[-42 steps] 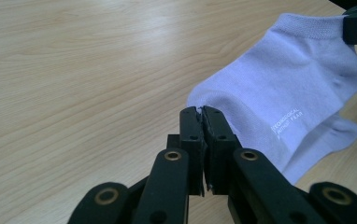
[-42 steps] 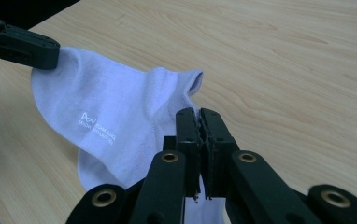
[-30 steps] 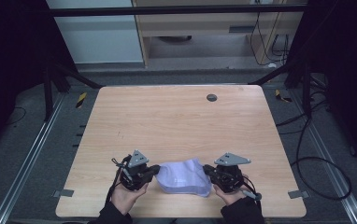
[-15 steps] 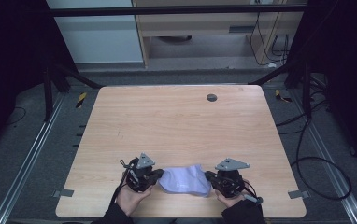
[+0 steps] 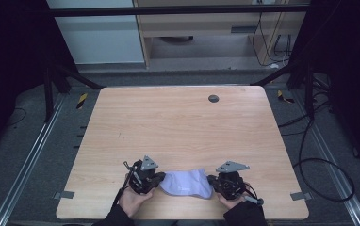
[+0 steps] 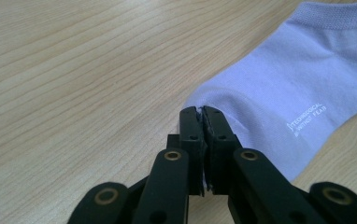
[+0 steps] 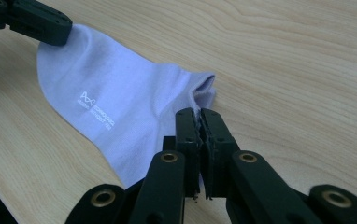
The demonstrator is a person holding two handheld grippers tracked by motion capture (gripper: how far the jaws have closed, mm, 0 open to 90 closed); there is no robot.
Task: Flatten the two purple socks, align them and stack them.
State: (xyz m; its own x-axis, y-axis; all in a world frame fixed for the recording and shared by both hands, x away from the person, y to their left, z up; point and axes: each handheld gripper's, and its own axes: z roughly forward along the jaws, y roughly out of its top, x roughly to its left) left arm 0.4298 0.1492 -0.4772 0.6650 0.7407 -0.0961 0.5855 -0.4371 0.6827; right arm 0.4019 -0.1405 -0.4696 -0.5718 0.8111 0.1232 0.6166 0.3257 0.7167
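A pale lilac ankle sock [image 5: 186, 182] lies flat at the near edge of the light wooden table [image 5: 178, 127], stretched between two grippers. The left gripper [image 5: 158, 178] is clenched on its left end, the right gripper [image 5: 211, 181] on its right. Small white print on the sock [image 6: 306, 119] is too fine to read reliably.

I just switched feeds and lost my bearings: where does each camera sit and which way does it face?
High view: above the near edge, looking forward and down on the wooden table; both hands show.
Left gripper view: rides the left gripper, looking along shut jaws pinching the lilac sock.
Right gripper view: rides the right gripper, facing the left gripper across the sock.
All share the sock.
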